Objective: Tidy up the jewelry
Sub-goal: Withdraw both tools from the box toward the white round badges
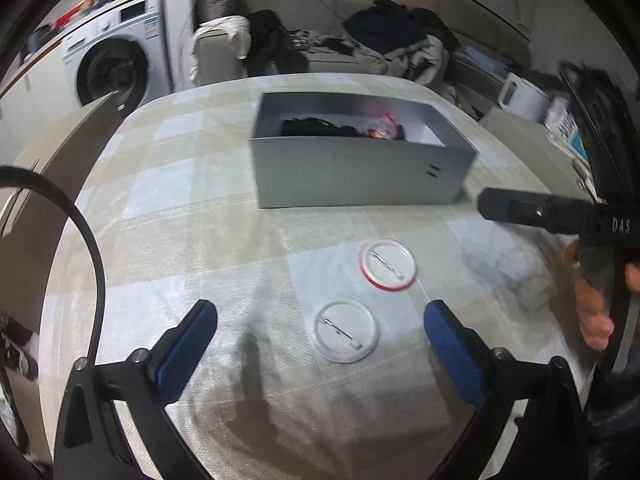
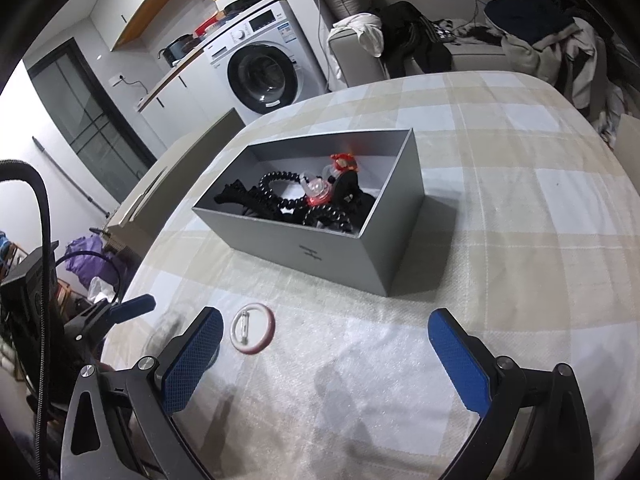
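We hold the left tool [image 1: 320, 320] low over the surface [image 1: 200, 208], which is covered by a checked cloth in beige, white and pale blue. Its blue-padded fingers [image 1: 188, 344] are spread wide and grip nothing. Between them, nearer the right finger, lies a clear round pin badge [image 1: 346, 330], back side up with its pin showing. Just beyond it lies a second round badge with a red rim [image 1: 387, 265], also pin side up. The two badges sit close together but do not touch.

We hold the right tool [image 2: 326, 352] over the same surface, its fingers [image 2: 456, 360] likewise spread wide and empty. In the right wrist view the red-rimmed badge [image 2: 252, 329] lies just beside the tip of the left-hand finger; the clear badge is mostly hidden behind that finger.

An open grey box [image 1: 360, 176] stands on the cloth beyond both badges. It contains black spiral hair ties [image 2: 280, 188], other dark items, and a red and clear piece [image 2: 320, 192] that we cannot identify further.

In the left wrist view the right tool [image 1: 520, 208] enters from the right edge, blurred, with the hand [image 1: 592, 308] visible on its grip. A washing machine [image 2: 260, 72] stands behind the surface.
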### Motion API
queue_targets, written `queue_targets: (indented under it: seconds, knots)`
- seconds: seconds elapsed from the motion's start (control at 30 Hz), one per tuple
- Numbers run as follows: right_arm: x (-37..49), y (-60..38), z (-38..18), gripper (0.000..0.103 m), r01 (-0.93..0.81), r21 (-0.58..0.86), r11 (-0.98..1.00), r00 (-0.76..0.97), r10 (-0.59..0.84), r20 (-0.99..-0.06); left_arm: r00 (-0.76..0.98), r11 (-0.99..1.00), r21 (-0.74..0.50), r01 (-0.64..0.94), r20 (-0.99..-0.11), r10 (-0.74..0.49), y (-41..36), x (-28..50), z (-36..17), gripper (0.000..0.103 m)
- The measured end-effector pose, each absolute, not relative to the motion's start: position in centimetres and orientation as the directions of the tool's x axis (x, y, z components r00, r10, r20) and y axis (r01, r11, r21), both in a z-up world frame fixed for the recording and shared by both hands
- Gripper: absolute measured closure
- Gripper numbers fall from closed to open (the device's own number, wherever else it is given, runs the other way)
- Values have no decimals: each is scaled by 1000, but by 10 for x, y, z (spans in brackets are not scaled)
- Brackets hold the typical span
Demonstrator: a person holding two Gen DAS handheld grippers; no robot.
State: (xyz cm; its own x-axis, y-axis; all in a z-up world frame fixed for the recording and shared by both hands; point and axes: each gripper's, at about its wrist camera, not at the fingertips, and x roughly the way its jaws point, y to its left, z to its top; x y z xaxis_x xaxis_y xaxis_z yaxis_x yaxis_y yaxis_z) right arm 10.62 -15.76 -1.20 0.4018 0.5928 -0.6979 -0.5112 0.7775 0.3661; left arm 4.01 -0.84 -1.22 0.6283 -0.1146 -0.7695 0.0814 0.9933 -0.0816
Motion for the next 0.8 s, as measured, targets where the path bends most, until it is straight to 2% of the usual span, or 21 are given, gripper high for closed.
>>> queue_targets:
  seconds: [0.03, 0.17, 0.23, 0.3, 0.37, 0.47, 0.73, 0.77, 0.8]
  knots:
    - [105, -157, -12, 0, -512, 364, 778, 402, 591, -699, 624, 993, -77, 94, -772, -119, -10, 40, -13, 11]
    - [105, -157, -14, 0, -511, 367, 777, 396, 592, -702, 593, 987, -75, 146, -791, -148, -14, 42, -20, 34]
    - [104, -156, -15, 0, -513, 367, 776, 394, 593, -702, 583, 984, -74, 163, -798, -156, -15, 42, -22, 40]
    - [104, -156, -15, 0, -516, 364, 775, 392, 592, -704, 579, 982, -73, 174, -799, -161, -17, 42, -23, 53]
    - [103, -155, -14, 0, -523, 362, 771, 387, 594, -705, 570, 981, -71, 180, -805, -163, -18, 42, -24, 60]
    - [100, -152, -14, 0, -537, 353, 766, 380, 593, -709, 573, 982, -57, 178, -806, -150, -19, 42, -24, 66]
    - [97, -143, -17, 0, -560, 333, 758, 365, 587, -722, 586, 979, -51, 199, -794, -160, -19, 38, -23, 70]
    - [97, -142, -17, 0, -562, 332, 758, 365, 587, -723, 591, 978, -56, 201, -789, -167, -19, 37, -22, 81]
    - [96, -141, -17, 0, -563, 329, 758, 365, 586, -724, 588, 977, -61, 203, -790, -172, -18, 37, -21, 81]
